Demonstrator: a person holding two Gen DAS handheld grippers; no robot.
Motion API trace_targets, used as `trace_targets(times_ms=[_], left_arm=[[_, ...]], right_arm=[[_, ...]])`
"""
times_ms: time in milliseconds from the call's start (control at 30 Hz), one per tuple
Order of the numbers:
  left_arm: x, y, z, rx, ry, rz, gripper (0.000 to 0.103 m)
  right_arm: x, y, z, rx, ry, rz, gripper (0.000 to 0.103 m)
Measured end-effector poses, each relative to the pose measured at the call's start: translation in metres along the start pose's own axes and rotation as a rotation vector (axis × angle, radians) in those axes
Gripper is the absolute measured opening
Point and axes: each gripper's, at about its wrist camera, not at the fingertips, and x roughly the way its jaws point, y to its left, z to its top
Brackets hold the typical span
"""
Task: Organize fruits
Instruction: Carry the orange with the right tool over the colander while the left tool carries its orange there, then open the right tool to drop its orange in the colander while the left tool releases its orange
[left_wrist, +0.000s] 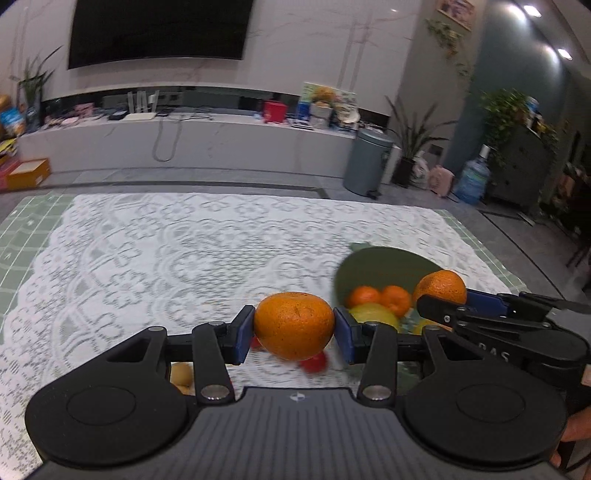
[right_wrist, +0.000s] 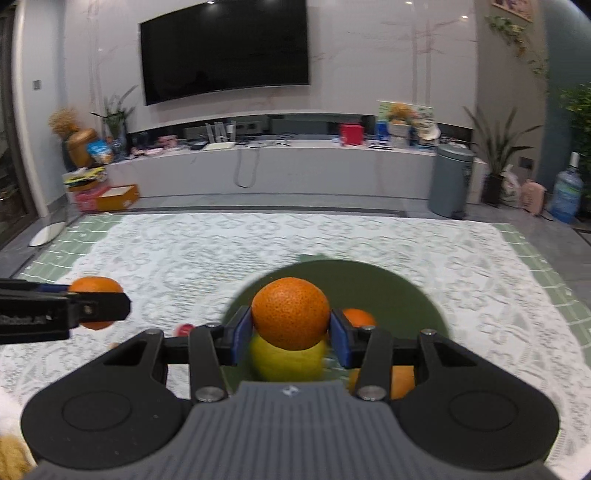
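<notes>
My left gripper (left_wrist: 294, 332) is shut on an orange (left_wrist: 293, 317), its blue pads pressing both sides, and holds it above the lace cloth. My right gripper (right_wrist: 291, 334) is shut on a second orange (right_wrist: 290, 310) above a dark green plate (right_wrist: 391, 284). On the plate lie a yellow fruit (right_wrist: 286, 363) and more oranges (right_wrist: 356, 317). The left wrist view shows the plate (left_wrist: 380, 262) at right, with the right gripper (left_wrist: 445, 297) and its orange (left_wrist: 441, 284) over it. The right wrist view shows the left gripper (right_wrist: 98, 308) at left with its orange (right_wrist: 94, 288).
Small red fruits (left_wrist: 314, 363) and a pale yellow fruit (left_wrist: 181, 374) lie on the white lace cloth (left_wrist: 155, 258) beneath the left gripper. One red fruit (right_wrist: 185, 328) shows left of the plate. Beyond the table's far edge are a grey bin (right_wrist: 450, 181) and a low TV shelf.
</notes>
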Motion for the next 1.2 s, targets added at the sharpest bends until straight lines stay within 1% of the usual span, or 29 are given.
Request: trace_targets(times_ms=[133,267,333,433,600,700,833,900,1067,1200], left_arm=[[0.009,-0.022,0.003,0.053,0.024,-0.032,0.051],[0.025,-0.041,0.008,0.086,0.075,-0.074,0.051],[0.032,-0.052,0.010,0.113,0.094,-0.081,0.051],[0.042,-0.065,0.013,0.150,0.122,-0.086,0.051],[0.059,-0.082,0.015,0.217,0.178,-0.081,0.051],[0.065,-0.089,0.016,0.257,0.203,-0.077,0.051],[0.076,-0.096,0.017,0.296,0.244,-0.062,0.051],[0.081,-0.096,0.017,0.299,0.261,-0.047,0.051],[0.092,-0.087,0.019,0.280,0.308,-0.047,0.051],[0.098,-0.083,0.020,0.286,0.327,-0.031,0.051]], right_arm=[[0.000,-0.021,0.001,0.017,0.054,-0.052,0.043],[0.004,-0.046,-0.001,0.073,0.122,-0.096,0.043],[0.007,-0.053,-0.004,0.085,0.143,-0.110,0.043],[0.012,-0.055,-0.006,0.071,0.163,-0.123,0.043],[0.018,-0.060,-0.008,0.057,0.203,-0.110,0.043],[0.020,-0.062,-0.006,0.045,0.212,-0.092,0.043],[0.022,-0.057,-0.006,-0.006,0.215,-0.100,0.043],[0.022,-0.054,-0.005,-0.029,0.214,-0.103,0.043],[0.026,-0.053,-0.002,-0.051,0.211,-0.084,0.043],[0.030,-0.047,0.001,-0.093,0.208,-0.087,0.043]])
